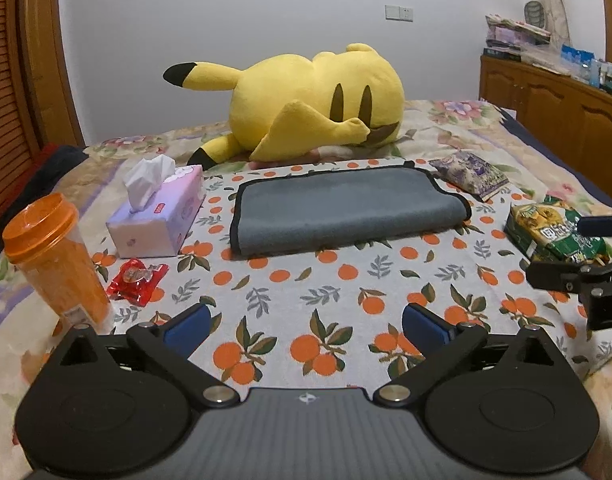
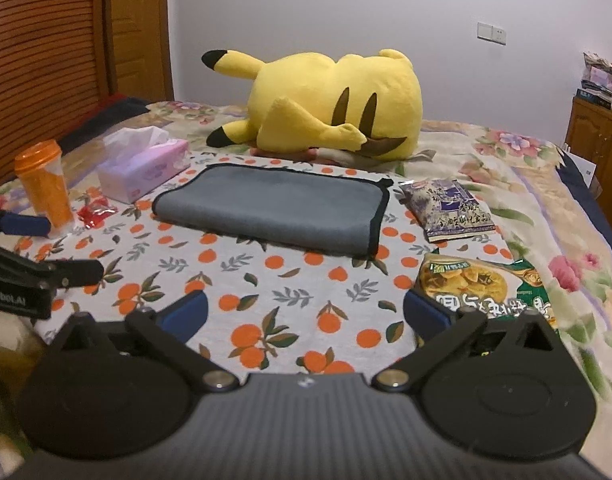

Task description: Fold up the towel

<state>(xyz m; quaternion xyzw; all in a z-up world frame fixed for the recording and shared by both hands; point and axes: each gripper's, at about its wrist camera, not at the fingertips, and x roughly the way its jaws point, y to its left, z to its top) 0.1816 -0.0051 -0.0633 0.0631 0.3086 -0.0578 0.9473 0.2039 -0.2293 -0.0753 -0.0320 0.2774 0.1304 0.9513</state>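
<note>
Grey plush towel (image 1: 346, 210), black-edged and folded flat, lies mid orange-print cloth (image 1: 306, 288). Left gripper (image 1: 306, 330) and right gripper (image 2: 303, 316) gape wide, empty. Only the right view shows the noodle packet (image 2: 482, 292) fully.

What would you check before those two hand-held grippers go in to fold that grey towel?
1. Left hand-held gripper open and holding nothing: ok.
2. Right hand-held gripper open and holding nothing: ok.
3. Grey towel lies flat on the orange-print cloth with nothing on top: ok.
4. Cloth between the grippers and the towel's near edge bare: ok.
5. Tissue box and purple snack packet apart from the towel's ends: ok, though close.
6. How many layers the towel already has: cannot tell.
</note>
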